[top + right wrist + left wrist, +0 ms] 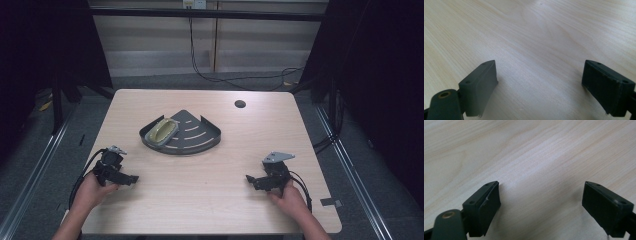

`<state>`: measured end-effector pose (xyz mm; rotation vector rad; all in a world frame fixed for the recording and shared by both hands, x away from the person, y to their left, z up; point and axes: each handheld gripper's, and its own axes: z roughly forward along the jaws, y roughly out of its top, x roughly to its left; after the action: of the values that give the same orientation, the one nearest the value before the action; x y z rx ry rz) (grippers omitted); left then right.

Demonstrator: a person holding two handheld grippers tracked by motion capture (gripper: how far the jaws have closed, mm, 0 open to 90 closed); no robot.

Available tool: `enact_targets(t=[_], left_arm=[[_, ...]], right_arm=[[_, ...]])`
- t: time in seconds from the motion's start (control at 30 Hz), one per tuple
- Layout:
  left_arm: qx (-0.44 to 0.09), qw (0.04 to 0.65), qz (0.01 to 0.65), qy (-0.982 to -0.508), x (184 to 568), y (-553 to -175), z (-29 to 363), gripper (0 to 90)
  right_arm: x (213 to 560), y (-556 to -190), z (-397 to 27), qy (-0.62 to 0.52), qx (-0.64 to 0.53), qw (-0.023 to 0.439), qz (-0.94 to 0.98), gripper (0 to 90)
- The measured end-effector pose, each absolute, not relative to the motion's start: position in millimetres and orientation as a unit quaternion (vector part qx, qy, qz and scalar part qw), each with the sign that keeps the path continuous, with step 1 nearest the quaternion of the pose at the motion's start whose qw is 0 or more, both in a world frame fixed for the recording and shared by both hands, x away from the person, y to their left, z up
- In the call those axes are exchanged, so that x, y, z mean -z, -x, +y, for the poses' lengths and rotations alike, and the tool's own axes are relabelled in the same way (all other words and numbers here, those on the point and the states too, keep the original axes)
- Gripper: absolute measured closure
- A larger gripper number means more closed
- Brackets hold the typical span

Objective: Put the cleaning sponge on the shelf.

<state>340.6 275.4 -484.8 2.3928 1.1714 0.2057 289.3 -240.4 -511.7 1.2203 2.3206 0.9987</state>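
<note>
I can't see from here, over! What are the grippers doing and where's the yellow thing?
Left gripper and right gripper open, empty, low over the pale wooden table. Yellow oval sponge-like thing lies in the dark quarter-round slotted tray. Nothing between.

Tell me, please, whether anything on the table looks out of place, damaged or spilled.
Nothing stands out. The dark quarter-round slotted tray sits flat on the pale wooden table, and the yellowish oval dish lies inside its left part. The left gripper and right gripper are open over bare wood.
</note>
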Motion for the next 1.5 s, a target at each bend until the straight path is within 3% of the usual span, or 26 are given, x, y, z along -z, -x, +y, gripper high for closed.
enact_targets(t=[0.57,1.5], left_arm=[[-0.109,0.26,0.41,-0.867,496,-334,276,0.0],[-0.147,0.34,0.382,-0.847,509,-324,291,0.0]], right_arm=[[512,-289,-240,-0.43,-0.351,0.167,0.815,12.2],[512,-289,-240,-0.429,-0.351,0.167,0.815,12.3]])
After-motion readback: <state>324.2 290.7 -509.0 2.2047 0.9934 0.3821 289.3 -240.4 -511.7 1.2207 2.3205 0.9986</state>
